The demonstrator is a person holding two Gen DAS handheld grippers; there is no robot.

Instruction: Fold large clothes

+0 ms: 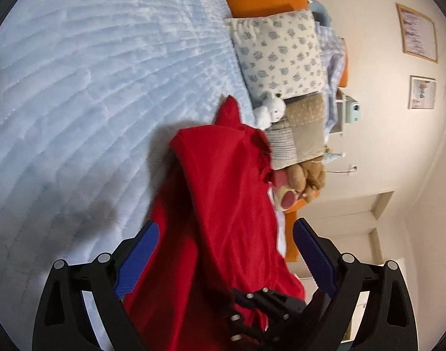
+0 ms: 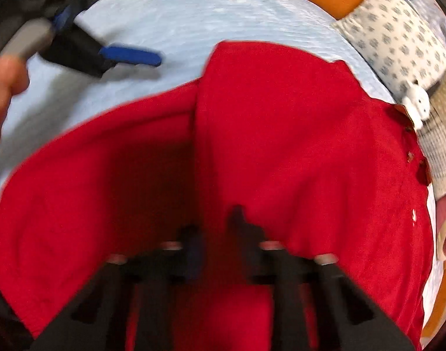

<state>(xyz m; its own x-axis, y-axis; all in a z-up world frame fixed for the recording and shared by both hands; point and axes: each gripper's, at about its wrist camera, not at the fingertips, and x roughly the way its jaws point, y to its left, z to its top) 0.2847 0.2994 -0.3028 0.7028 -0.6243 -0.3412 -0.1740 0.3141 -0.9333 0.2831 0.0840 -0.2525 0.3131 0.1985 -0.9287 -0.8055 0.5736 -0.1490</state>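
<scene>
Left wrist view showed the left gripper (image 1: pixel 225 251) with its blue fingers (image 1: pixel 138 260) spread wide, the red garment (image 1: pixel 223 204) draped between them across the lower centre of the frame, over the pale blue quilt (image 1: pixel 91 73). A floral pillow (image 1: pixel 278 55) and a teddy bear (image 1: pixel 307 175) sat at centre right. Right wrist view, blurred, had the right gripper (image 2: pixel 220 234) pinched on the red garment (image 2: pixel 281 131) at bottom centre, with the left gripper (image 2: pixel 114 55) at upper left, released.

Red garment (image 2: pixel 296 146), partly folded, rumpled, draped over pale blue bedspread (image 1: pixel 91 73)
</scene>
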